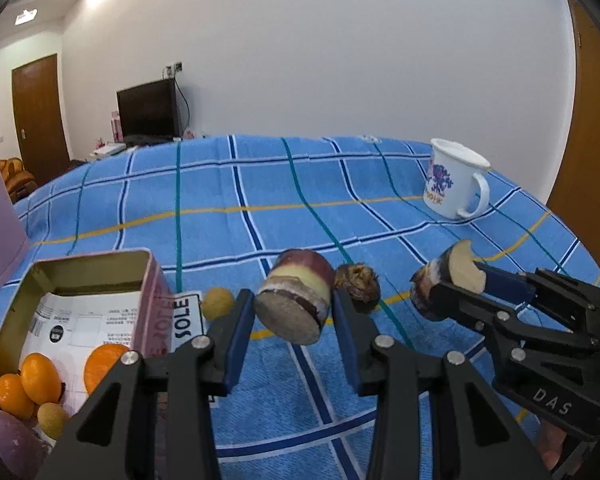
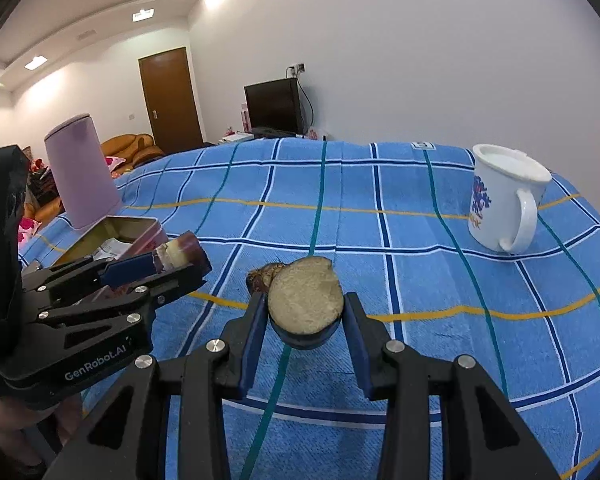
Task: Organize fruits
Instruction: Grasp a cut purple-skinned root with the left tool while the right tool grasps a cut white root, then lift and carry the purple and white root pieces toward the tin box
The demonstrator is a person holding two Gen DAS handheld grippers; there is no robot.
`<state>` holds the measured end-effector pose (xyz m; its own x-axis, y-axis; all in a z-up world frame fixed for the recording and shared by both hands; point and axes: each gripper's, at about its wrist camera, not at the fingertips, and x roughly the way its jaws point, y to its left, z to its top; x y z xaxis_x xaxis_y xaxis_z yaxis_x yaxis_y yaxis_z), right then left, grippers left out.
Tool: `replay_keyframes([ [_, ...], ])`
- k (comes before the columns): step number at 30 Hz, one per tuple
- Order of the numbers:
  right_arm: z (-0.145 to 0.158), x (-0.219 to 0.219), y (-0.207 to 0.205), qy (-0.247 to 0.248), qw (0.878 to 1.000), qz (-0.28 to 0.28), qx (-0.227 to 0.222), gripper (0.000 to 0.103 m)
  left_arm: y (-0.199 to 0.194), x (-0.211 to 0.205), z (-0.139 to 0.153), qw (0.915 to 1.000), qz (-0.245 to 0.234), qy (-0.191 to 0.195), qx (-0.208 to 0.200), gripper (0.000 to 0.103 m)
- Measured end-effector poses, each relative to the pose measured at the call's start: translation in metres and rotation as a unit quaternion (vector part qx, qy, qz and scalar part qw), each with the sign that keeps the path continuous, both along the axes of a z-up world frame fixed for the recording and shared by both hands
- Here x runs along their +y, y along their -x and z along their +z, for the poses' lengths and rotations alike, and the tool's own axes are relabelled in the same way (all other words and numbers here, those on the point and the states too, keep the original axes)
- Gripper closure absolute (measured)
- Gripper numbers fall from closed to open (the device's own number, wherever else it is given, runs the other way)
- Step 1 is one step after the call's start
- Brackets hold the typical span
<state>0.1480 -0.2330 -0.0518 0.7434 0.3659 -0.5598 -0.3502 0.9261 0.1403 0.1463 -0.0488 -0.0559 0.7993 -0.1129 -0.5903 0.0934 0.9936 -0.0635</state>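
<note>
My left gripper (image 1: 293, 307) is shut on a purple sugarcane piece (image 1: 296, 296) and holds it above the blue checked cloth (image 1: 300, 200). My right gripper (image 2: 305, 318) is shut on a second sugarcane piece (image 2: 305, 304), also seen in the left wrist view (image 1: 448, 276). An open pink tin (image 1: 80, 320) at the left holds several small oranges (image 1: 40, 378), a yellow fruit and a purple one. A brown dried fruit (image 1: 358, 280) and a small yellow fruit (image 1: 218, 302) lie on the cloth between the tin and the grippers.
A white mug (image 2: 504, 200) with a blue print stands at the far right of the table. A lilac container (image 2: 80, 168) stands behind the tin at the left. A monitor and a door are in the room beyond.
</note>
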Motion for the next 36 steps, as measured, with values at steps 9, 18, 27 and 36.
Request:
replay_keyframes([
  [9,0.003,0.000,0.005,-0.005,1.000,0.008,-0.019,0.063,0.007,0.004,0.006,0.9996,0.014,0.001,-0.024,0.062],
  [18,0.006,0.000,0.010,-0.008,0.999,0.012,-0.033,0.063,0.016,0.002,0.010,0.9986,0.018,-0.006,-0.049,0.062],
  [27,0.008,-0.001,0.015,-0.008,0.999,0.013,-0.051,0.063,0.024,0.006,0.014,0.9974,0.023,0.002,-0.069,0.062],
  [36,0.010,-0.003,0.020,-0.012,0.998,0.013,-0.064,0.063,0.029,0.004,0.017,0.9962,0.026,-0.005,-0.083,0.062],
])
